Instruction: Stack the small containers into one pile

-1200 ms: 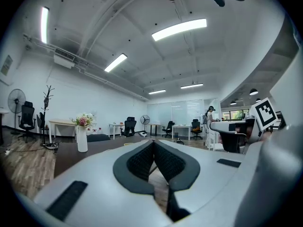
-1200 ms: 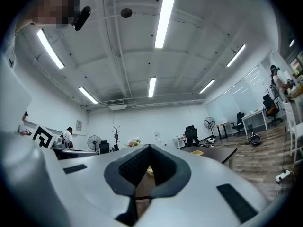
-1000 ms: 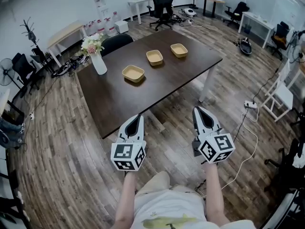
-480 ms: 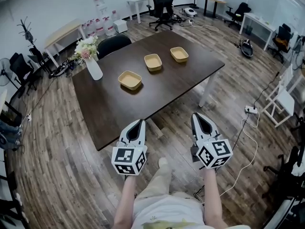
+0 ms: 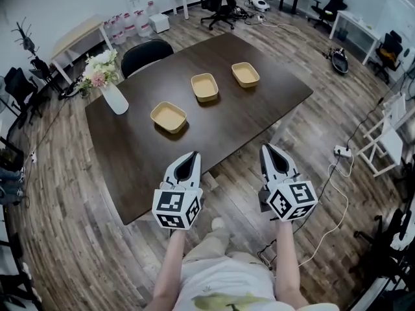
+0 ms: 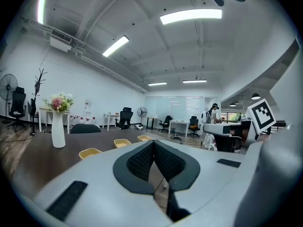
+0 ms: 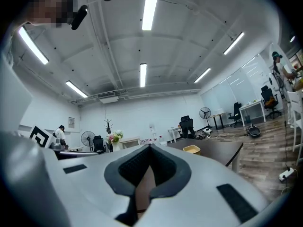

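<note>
Three small tan containers stand apart in a row on the dark table [image 5: 259,112]: a near-left one [image 5: 168,116], a middle one [image 5: 205,86] and a far-right one [image 5: 245,73]. My left gripper [image 5: 190,155] is at the table's near edge, shut, with nothing in it, short of the near-left container. My right gripper [image 5: 270,149] hangs over the floor just off the table's near edge, shut and empty. The left gripper view shows its closed tips [image 6: 154,142] with the containers [image 6: 90,152] [image 6: 122,142] [image 6: 145,138] beyond. In the right gripper view, one container [image 7: 191,149] lies past the closed tips [image 7: 149,146].
A white vase of flowers [image 5: 110,91] stands at the table's left end, with a black chair [image 5: 146,54] behind the table. A cable and power strip [image 5: 342,152] lie on the wood floor to the right. Desks and office chairs line the room's edges.
Both grippers have moved forward together towards the table, which now sits closer and lower in the head view. Their jaws stay shut and empty.
</note>
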`<state>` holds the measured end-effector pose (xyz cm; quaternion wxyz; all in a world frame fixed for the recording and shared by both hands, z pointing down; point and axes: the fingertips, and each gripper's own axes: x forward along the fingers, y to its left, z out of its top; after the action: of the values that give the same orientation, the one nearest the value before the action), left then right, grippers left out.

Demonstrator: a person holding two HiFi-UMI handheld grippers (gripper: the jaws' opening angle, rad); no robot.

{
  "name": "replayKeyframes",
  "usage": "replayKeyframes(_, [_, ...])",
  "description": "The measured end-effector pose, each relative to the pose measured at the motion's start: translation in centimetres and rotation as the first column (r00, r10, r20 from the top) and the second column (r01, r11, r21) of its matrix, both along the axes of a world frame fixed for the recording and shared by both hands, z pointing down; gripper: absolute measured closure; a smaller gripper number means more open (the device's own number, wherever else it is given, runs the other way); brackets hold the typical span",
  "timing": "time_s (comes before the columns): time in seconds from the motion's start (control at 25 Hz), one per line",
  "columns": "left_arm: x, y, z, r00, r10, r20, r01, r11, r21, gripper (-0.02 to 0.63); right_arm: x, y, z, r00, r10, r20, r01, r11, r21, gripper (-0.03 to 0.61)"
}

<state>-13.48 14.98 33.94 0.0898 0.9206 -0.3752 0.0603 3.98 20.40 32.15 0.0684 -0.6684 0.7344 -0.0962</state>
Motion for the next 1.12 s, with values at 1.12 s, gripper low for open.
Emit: replayKeyframes(1.12, [2.5, -13.7, 4.0, 0.990, -0.142, 0.010, 0.142, 0.985, -0.100, 0.589, 2.8, -17.2, 3.7, 0.989, -0.112, 0.098, 0.119, 0.990, -0.074, 0.557])
